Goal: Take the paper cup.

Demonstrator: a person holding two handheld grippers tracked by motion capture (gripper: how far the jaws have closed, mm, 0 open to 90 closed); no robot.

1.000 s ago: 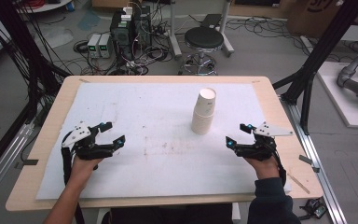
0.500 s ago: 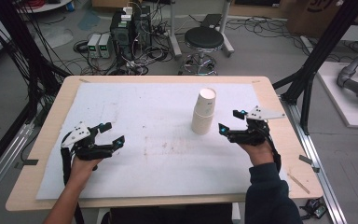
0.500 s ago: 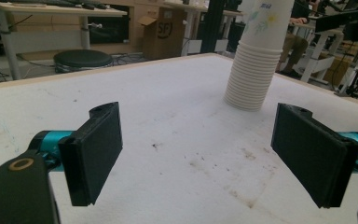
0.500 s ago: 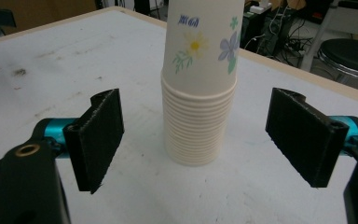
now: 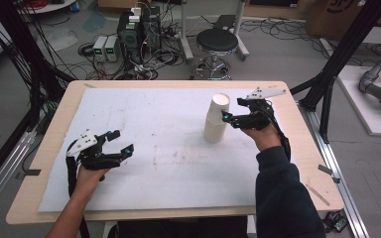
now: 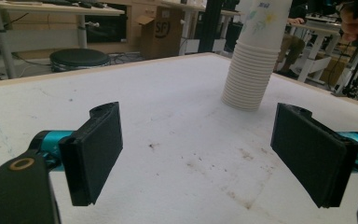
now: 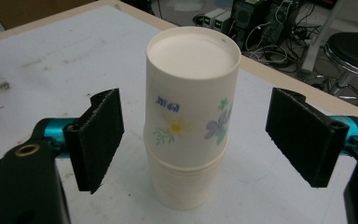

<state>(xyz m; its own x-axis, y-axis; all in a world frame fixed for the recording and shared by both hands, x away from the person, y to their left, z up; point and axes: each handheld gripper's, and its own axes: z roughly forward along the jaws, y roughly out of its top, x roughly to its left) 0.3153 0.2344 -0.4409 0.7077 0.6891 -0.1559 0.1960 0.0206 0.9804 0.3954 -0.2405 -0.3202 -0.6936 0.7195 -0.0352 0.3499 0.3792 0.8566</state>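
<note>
The stack of paper cups point(image 7: 189, 140) is cream-white, and its top cup carries a printed pattern of a white daisy with a yellow centre, a blue-violet flower, green leaves and small blue lettering. The surface point(image 5: 168, 148) is covered in a white sheet flecked with brown stains, framed by a pale wood edge. Both the right gripper point(image 7: 200, 140) and the left gripper point(image 6: 214, 154) have matte black fingers point(image 7: 98, 135) on teal-blue mounts.
</note>
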